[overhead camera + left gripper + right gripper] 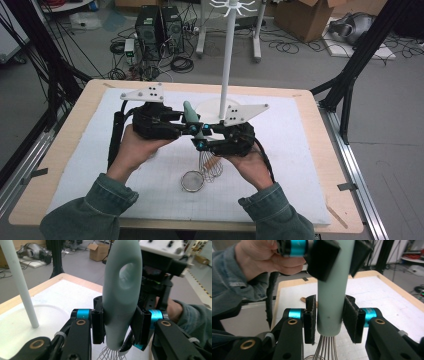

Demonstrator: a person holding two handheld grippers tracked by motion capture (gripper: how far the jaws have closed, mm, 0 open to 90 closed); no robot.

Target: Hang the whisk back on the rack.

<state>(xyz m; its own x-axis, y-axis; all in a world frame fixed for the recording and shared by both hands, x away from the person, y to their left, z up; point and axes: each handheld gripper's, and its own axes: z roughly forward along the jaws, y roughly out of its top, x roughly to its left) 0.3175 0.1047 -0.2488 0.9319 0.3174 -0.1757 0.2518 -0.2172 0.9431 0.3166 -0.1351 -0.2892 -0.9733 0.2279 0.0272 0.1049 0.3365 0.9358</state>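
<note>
While both grippers share the whisk (200, 145), its pale green handle (121, 290) stands upright between the two sets of jaws.
Left gripper (117, 326) is clamped on the upper handle, below the hanging hole; right gripper (329, 320) brackets the lower end, its pads slightly apart from it. Handle likely rigid, smooth and light; wire loops (325, 346) springy, so grip the handle only.

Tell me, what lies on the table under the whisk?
Under the whisk lies a small round strainer on the white mat. The right hand covers the mat beside it.
</note>
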